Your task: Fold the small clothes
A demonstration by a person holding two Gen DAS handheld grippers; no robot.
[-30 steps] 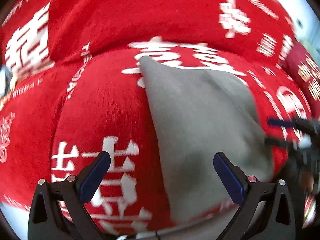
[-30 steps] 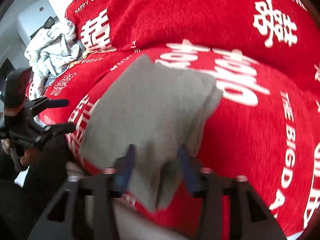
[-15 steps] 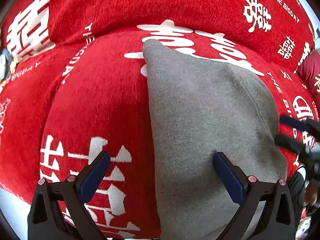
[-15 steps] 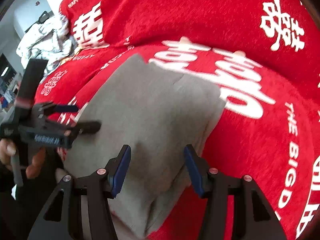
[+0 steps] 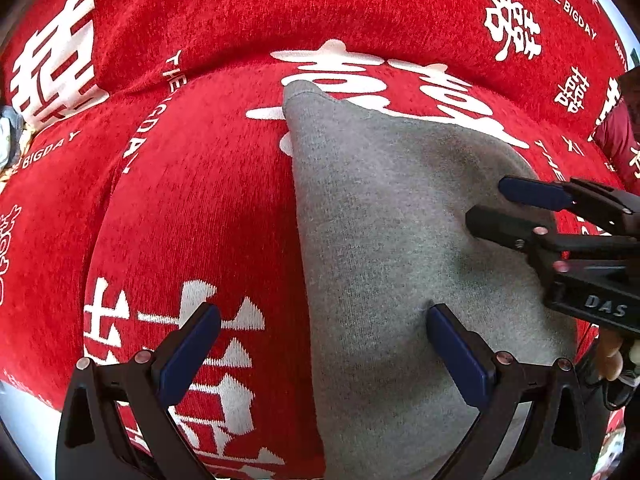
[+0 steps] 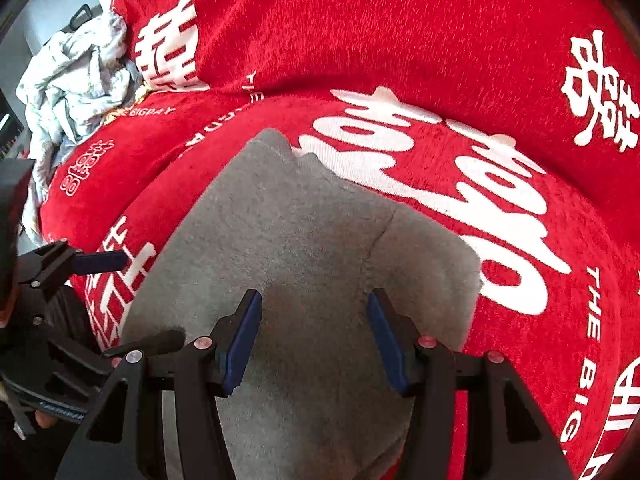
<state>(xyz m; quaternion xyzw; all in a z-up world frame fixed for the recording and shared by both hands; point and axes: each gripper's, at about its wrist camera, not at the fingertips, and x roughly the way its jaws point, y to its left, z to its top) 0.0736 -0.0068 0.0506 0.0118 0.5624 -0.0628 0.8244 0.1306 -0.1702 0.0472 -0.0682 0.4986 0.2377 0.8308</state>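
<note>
Moved inward over grey garment since earlier: right tool, half-open, empty; left tool, wide, straddling garment's left edge; garment folded flat on red sofa cover; next fold or pressing likely.

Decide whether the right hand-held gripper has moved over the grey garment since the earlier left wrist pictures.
Yes. The right hand-held gripper has come in from the right edge, further over the grey garment, which lies on the red cover.
</note>
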